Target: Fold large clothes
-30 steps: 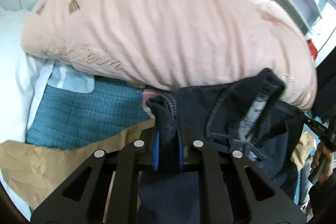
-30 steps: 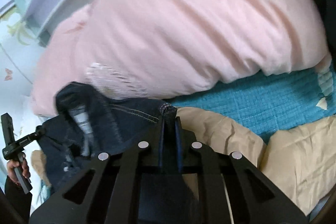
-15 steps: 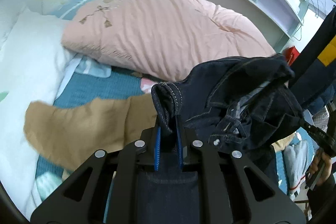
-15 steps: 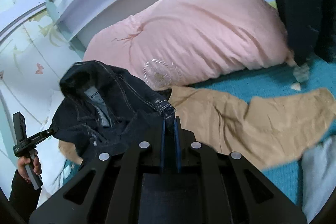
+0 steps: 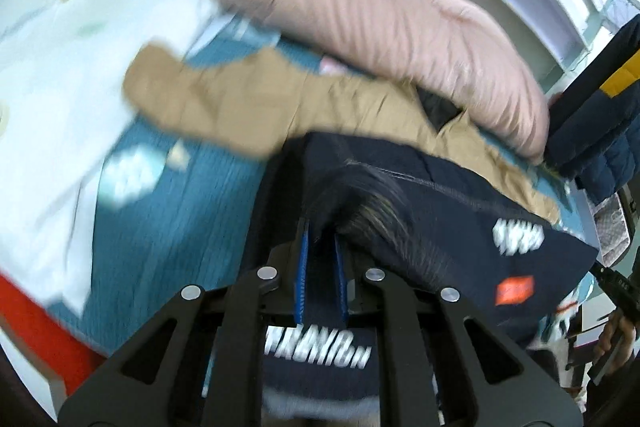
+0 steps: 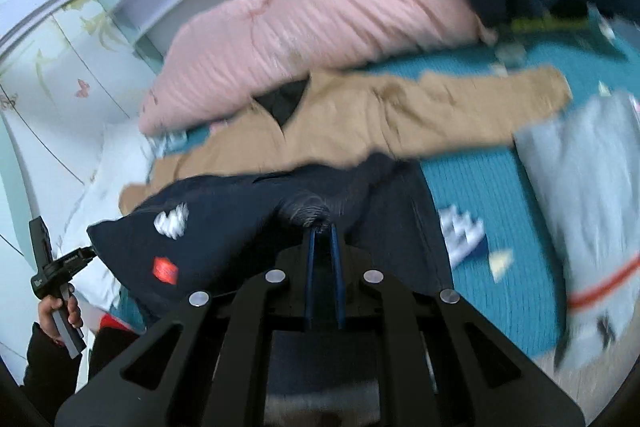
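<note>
Both grippers, left (image 5: pixel 320 251) and right (image 6: pixel 322 243), clamped on blurred, seemingly navy garment (image 5: pixel 460 211) edges above teal bedspread (image 5: pixel 192 211).

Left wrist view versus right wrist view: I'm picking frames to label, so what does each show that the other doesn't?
Only the left wrist view shows the white bedding. Only the right wrist view shows the grey garment with a red stripe. Both show the dark garment clamped by the left gripper and right gripper, the tan garment and the pink duvet.
</note>
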